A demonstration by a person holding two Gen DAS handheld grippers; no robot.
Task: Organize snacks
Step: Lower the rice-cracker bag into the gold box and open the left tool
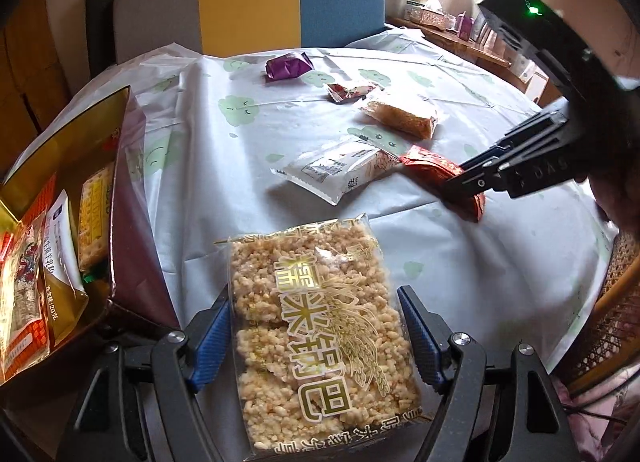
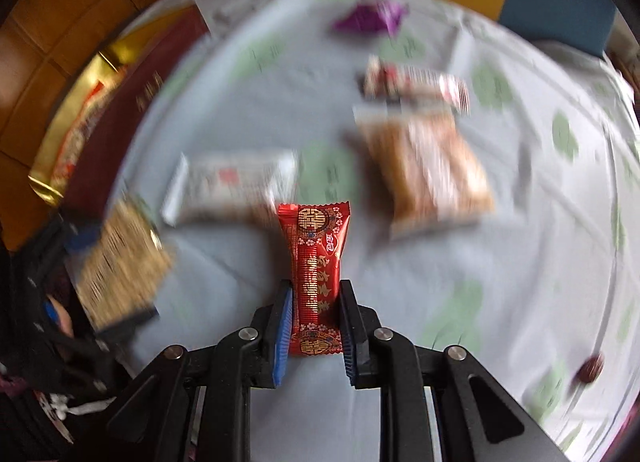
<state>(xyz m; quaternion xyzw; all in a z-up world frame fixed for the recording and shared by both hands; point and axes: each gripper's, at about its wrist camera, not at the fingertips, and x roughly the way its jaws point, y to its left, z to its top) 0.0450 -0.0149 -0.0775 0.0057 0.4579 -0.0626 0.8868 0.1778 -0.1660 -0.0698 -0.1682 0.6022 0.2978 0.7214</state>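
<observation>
My left gripper (image 1: 314, 302) is shut on a clear pack of puffed rice cakes (image 1: 316, 334) with gold lettering, held just above the table. That same rice cake pack (image 2: 120, 262) shows blurred at the left of the right wrist view. My right gripper (image 2: 314, 294) is shut on a small red snack packet (image 2: 318, 262) with gold print, lifted over the cloth. From the left wrist view the right gripper (image 1: 460, 181) pinches the red packet (image 1: 434, 167) at the right.
A gold-lined box (image 1: 76, 157) at the left holds several snack packs. On the pale cloth (image 1: 224, 189) lie a white packet (image 1: 332, 169), a brown cake pack (image 1: 400, 115), a small red-white packet (image 1: 348, 91) and a purple wrapper (image 1: 286, 65). A chair (image 1: 248, 1) stands behind.
</observation>
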